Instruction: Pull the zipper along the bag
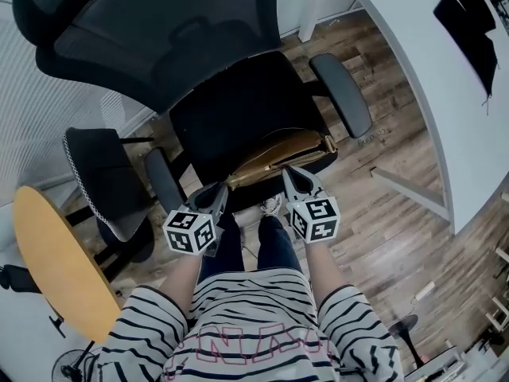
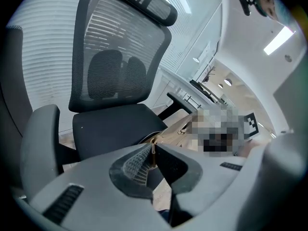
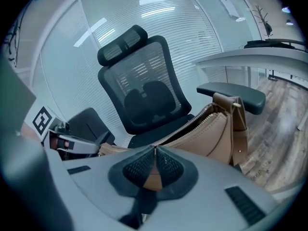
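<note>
A tan bag (image 1: 278, 153) lies on the black seat of an office chair (image 1: 238, 110), its zipper (image 3: 190, 124) gaping open along the top edge. At the bag's left end, my left gripper (image 1: 221, 188) is shut on a thin tan strip of that end (image 2: 154, 150). My right gripper (image 1: 289, 169) sits at the bag's near edge toward the right. It is shut on a small tan pull tab (image 3: 153, 177) that shows between its pads. The bag's strap end (image 3: 238, 114) stands up at the far right. How far the slider has run is hidden by the jaws.
The chair's mesh backrest (image 1: 159, 46) rises behind the bag, with armrests on either side (image 1: 342, 94) (image 1: 163, 177). A white desk (image 1: 429, 78) runs along the right. A round wooden table (image 1: 56, 261) and a second dark chair (image 1: 103, 181) stand at the left.
</note>
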Demonstrator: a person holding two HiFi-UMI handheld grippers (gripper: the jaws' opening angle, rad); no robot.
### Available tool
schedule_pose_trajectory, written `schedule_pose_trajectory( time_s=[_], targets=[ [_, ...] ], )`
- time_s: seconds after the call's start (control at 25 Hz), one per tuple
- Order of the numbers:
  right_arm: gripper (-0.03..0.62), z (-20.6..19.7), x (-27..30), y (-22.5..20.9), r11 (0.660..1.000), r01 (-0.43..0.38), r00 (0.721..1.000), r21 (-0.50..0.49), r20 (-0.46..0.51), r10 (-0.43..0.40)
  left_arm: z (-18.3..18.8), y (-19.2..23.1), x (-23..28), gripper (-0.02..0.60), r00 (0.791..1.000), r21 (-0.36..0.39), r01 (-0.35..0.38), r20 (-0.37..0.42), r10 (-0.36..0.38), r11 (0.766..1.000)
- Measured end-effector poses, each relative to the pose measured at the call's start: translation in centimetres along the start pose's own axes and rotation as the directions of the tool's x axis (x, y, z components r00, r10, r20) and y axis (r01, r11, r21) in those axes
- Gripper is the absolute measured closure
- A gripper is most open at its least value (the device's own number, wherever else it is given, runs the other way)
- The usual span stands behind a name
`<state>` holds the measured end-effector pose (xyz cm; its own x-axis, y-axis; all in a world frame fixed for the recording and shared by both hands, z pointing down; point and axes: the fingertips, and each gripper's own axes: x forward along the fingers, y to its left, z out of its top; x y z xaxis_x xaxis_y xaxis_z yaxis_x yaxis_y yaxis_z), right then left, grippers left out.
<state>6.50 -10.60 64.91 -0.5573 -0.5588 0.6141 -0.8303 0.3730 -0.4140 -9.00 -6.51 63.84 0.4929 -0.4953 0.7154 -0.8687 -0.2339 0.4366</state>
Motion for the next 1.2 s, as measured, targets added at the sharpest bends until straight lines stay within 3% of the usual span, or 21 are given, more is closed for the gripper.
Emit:
schedule_pose_trajectory(
  time_s=[0.68,1.2],
  targets=[
    [0.557,1.8,-3.3,-4.3,0.992,0.126,0.991,-0.024,0.044,-0.125,0.1,-0.6,-0.1,0.534,0.999,-0.005,-0.038,0.03,0.038,0.999],
    [0.557,3.4,-6.6,-7.2,0.978,0.208,0.973,0.033,0.097,-0.211,0.4,-0.3,0.2,0.534,0.996,-0.032,-0.066,0.051,0.067,0.997]
  ],
)
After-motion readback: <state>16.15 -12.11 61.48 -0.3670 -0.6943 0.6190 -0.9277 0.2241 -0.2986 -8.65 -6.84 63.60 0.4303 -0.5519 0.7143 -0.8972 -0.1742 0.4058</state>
